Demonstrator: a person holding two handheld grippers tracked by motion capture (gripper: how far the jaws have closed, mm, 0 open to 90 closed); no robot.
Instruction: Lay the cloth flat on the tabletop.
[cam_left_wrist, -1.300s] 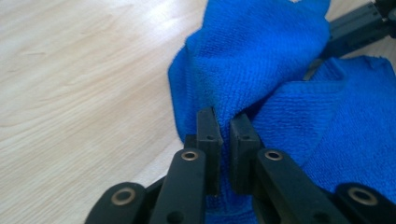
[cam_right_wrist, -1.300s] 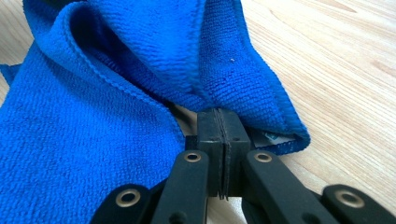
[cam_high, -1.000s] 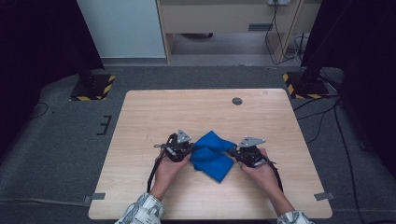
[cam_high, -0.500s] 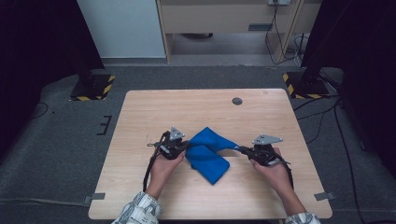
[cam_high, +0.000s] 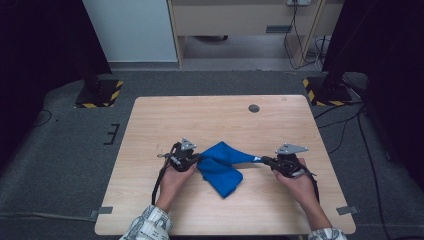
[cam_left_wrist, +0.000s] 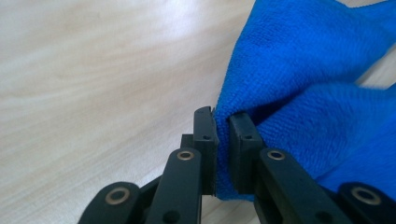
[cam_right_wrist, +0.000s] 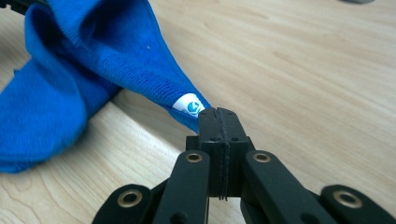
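- The left claw is pinching one corner of the blue cloth, its jaws nearly together with fabric between them.
- The right claw is pressed tight on the opposite corner, just beside the small white label.
- To do this well, I judge both pinches should hold while the hands part evenly, low over the bench, so neither corner slips.
- The cloth stretches between the two claws, its loose bulk sagging onto the bench towards the person.

Light wooden desk sits on dark grey carpet, pale cabinet and beige shelf unit behind, yellow-black striped stand bases either side, pretty dim corners.
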